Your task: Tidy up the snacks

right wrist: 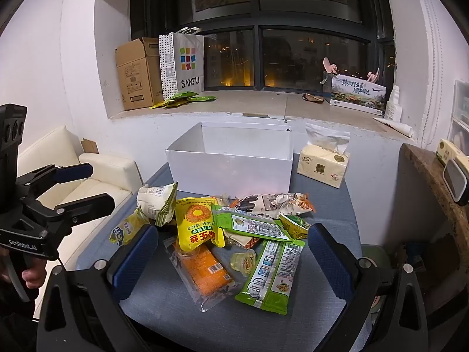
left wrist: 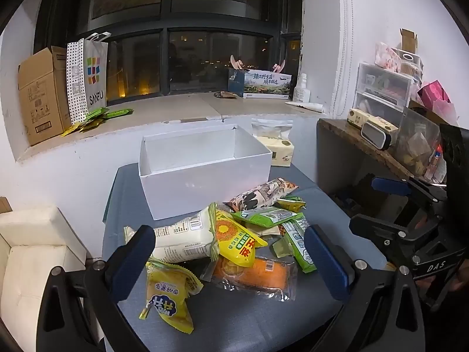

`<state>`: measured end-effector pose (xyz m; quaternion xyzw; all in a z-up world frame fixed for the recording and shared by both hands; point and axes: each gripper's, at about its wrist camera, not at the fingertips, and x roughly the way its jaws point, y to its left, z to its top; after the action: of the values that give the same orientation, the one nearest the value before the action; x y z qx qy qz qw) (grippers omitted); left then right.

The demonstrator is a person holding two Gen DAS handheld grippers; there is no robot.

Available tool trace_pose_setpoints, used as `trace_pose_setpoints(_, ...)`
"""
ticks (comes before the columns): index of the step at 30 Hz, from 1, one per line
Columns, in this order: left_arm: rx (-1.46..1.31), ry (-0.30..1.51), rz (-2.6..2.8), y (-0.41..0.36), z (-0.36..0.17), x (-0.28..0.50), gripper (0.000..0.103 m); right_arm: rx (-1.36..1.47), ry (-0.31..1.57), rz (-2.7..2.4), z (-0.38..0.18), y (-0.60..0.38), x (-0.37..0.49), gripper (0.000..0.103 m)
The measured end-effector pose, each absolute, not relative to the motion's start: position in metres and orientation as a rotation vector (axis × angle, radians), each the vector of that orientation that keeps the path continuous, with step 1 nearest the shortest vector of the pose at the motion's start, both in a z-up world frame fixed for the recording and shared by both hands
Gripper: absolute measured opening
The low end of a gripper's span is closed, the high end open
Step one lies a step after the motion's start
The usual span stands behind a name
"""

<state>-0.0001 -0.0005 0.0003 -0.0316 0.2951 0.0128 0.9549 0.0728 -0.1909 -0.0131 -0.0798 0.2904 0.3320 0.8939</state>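
We hold left gripper [left wrist: 230, 259] and right gripper [right wrist: 234, 259] over pile, jaws of both spread wide, nothing between pads. Loose heap of crinkly plastic snack packets [right wrist: 234, 234] fills frame centre on grey-blue tabletop [right wrist: 331, 205]. Open white cardboard box [right wrist: 231, 170] sits just behind, apparently empty. We judge: take top packet first, yellow sunflower-print pouch [right wrist: 198, 226]; pinch flat middle, not slippery seam.
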Motion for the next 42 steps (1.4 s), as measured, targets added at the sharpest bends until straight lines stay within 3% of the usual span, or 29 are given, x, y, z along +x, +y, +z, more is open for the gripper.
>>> trace_pose_setpoints(42, -0.073, 0.599, 0.028, 0.0020, -0.0020, -0.0029, 0.103, -0.165, 0.602, 0.687, -0.0134, -0.1907, 0.0727, 0.103)
